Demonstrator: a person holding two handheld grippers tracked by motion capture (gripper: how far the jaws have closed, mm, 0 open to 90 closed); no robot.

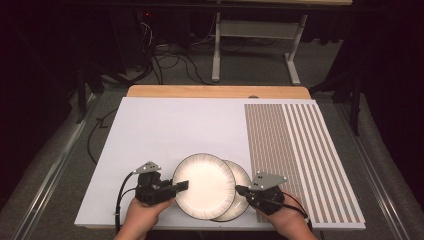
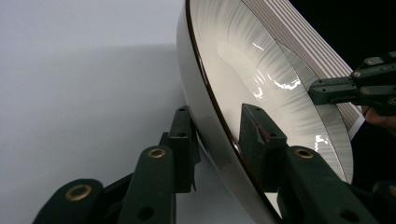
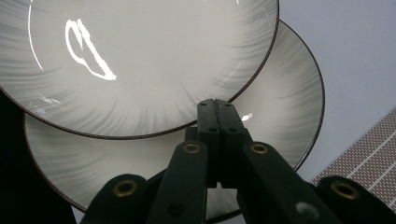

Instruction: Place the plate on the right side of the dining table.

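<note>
Two round plates with dark rims and grey radial streaks lie near the front edge of the surface, about midway along it. The upper plate overlaps the lower plate, covering its left part; the lower plate projects to the right, toward the patterned mat.

One striped mat covers the right portion of the surface, running from the rear edge to the front edge. The lower plate's right rim lies just beside the mat's left border.

Two grippers are in use, one per hand. The left gripper is at the left rim of the upper plate. In the left gripper view its fingers straddle that rim, one under the plate and one over its inner face; the plate stands tilted between them. No earlier state is described here; whether both pads press the rim cannot be told.

The right gripper is at the right side of the lower plate. Its fingers are clenched together with nothing between them, the tips over the lower plate's face near the upper plate's rim.
</note>
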